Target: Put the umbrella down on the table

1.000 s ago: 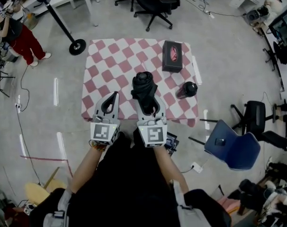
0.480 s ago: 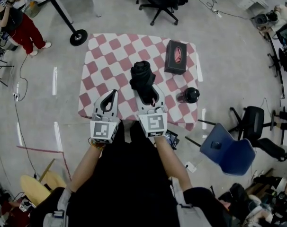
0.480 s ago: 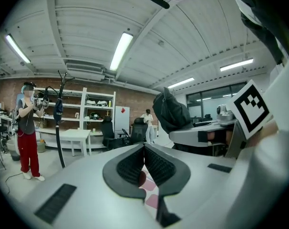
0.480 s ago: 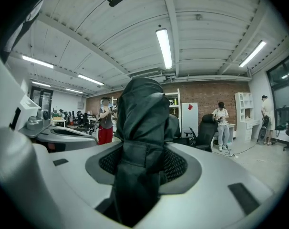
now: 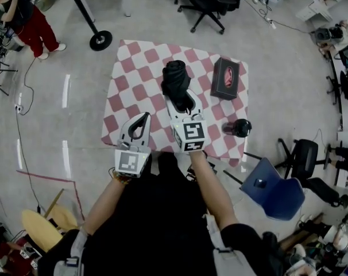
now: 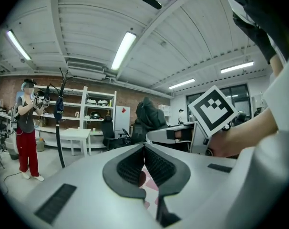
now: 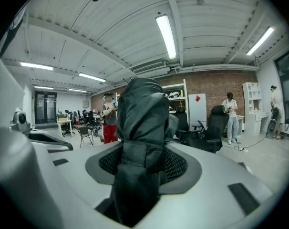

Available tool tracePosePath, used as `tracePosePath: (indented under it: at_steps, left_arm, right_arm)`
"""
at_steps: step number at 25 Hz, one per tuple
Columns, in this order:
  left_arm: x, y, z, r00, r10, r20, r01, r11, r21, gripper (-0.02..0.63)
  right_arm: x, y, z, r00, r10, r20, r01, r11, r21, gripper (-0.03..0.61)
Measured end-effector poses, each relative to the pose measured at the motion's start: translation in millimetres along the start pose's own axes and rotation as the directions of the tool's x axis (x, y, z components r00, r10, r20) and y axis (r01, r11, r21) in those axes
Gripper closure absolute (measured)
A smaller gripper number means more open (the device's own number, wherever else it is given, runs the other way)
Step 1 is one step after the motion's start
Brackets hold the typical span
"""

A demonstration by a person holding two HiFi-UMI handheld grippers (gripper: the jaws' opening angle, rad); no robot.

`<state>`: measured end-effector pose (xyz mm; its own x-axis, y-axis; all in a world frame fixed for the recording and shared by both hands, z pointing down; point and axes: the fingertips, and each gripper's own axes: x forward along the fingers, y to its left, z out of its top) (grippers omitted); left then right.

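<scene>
- The right tongs (image 5: pixel 182 102) (image 7: pixel 143 162) are clamped on the umbrella (image 5: pixel 177 80) (image 7: pixel 142 109). Their ribbed pads (image 7: pixel 177 163) stand wide apart and press on the folded black fabric from both sides.
- The umbrella is closed and bundled. Its thick, rounded end sticks out past the tips of the tongs toward the far edge of the counter (image 5: pixel 128 79).
- In the head view the umbrella lies over the middle of the counter, about halfway between the left and right edges.
- No view shows whether the umbrella touches the counter or hangs just above it.
- The left tongs (image 5: pixel 144 118) (image 6: pixel 144 148) are closed, tips meeting, with nothing between them.
- The left tongs sit over the near left part of the counter, just beside the right tongs and apart from the umbrella.
- A red-and-white checked cloth (image 5: pixel 119 105) covers the whole counter top.
- A black box (image 5: pixel 226 79) with a pink patch on its top lies by the right edge, toward the far right corner. It is near the umbrella but not touching it.
- A dark round container (image 5: pixel 240 127) stands close to the near right corner, well apart from the umbrella.
- A blue chair (image 5: pixel 273 187) stands on the floor just past the near right corner.
- A person in red trousers (image 5: pixel 26 20) (image 6: pixel 27 128) stands on the floor well beyond the far left corner.
</scene>
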<state>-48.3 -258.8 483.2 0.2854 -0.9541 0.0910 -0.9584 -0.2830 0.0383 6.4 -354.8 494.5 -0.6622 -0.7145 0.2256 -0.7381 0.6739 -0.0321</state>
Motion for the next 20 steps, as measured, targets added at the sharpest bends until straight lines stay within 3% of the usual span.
tracePosePath:
  at_steps: [5,9,20]
  left_arm:
    - [-1,32,-5,1.000,0.029,0.001,-0.029,0.999,-0.019,0.601]
    - [-4,56,-15,0.999,0.052,-0.013,-0.052,0.998,-0.035,0.600]
    - [-3,100,-44,0.996,0.080,-0.032,-0.083,0.992,-0.099,0.601]
  right_arm:
    - [50,6,-9,0.998,0.045,-0.054,-0.042,0.998,0.053,0.365]
    - [91,11,-23,0.990,0.079,-0.121,-0.060,0.986,0.153,0.364]
    - [191,20,-64,0.939,0.187,-0.287,-0.086,0.939,0.333,0.364]
